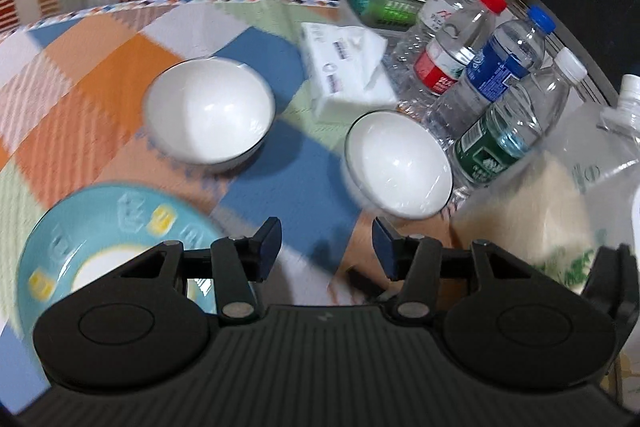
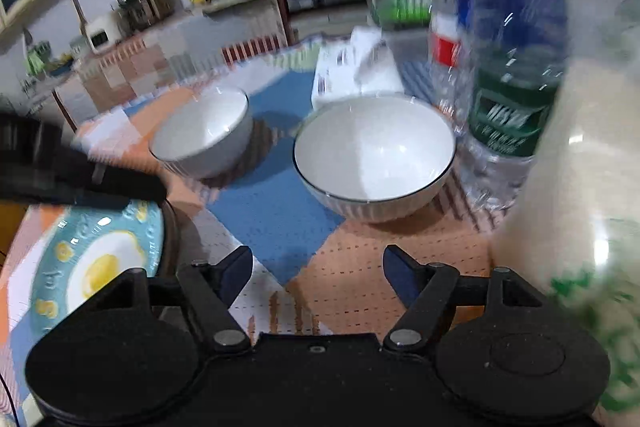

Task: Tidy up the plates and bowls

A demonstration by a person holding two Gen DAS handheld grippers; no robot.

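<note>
Two white bowls with dark rims stand on the patchwork tablecloth. In the left wrist view the far bowl (image 1: 210,111) is at centre left and the near bowl (image 1: 398,163) at centre right. My left gripper (image 1: 326,247) is open and empty, above the cloth between the near bowl and a teal plate (image 1: 100,227) with a fried-egg picture at lower left. In the right wrist view my right gripper (image 2: 318,275) is open and empty, just short of the near bowl (image 2: 374,155). The far bowl (image 2: 202,133) and the plate (image 2: 96,263) lie to its left.
Several plastic water bottles (image 1: 492,87) stand close to the right of the near bowl. A tissue pack (image 1: 346,67) lies behind the bowls. A big clear jug of rice (image 2: 580,147) stands at the right. The left gripper's body (image 2: 60,163) shows at the left of the right wrist view.
</note>
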